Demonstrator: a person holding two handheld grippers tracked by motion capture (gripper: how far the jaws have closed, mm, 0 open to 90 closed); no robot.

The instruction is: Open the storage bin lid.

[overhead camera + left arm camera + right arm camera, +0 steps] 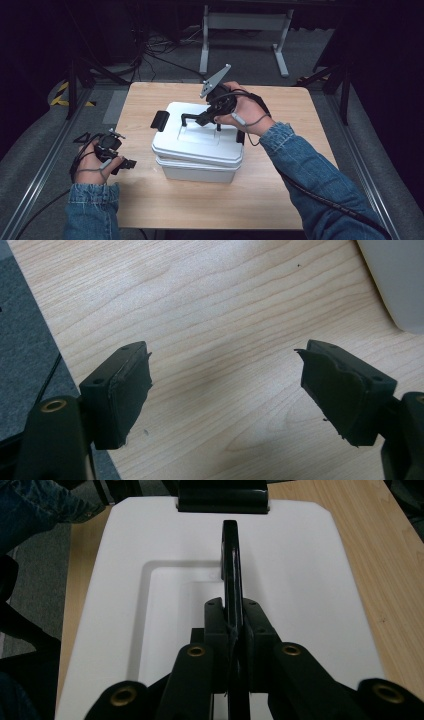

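White lidded box (pixel 199 150) at table (pixel 280 200) centre; black handle (pixel 231 565) raised upright above lid recess. Right gripper (pixel 209 118) at box's 12 o'clock, clamped on handle. Left gripper (pixel 127 163) at 9 o'clock over bare wood, jaws apart.
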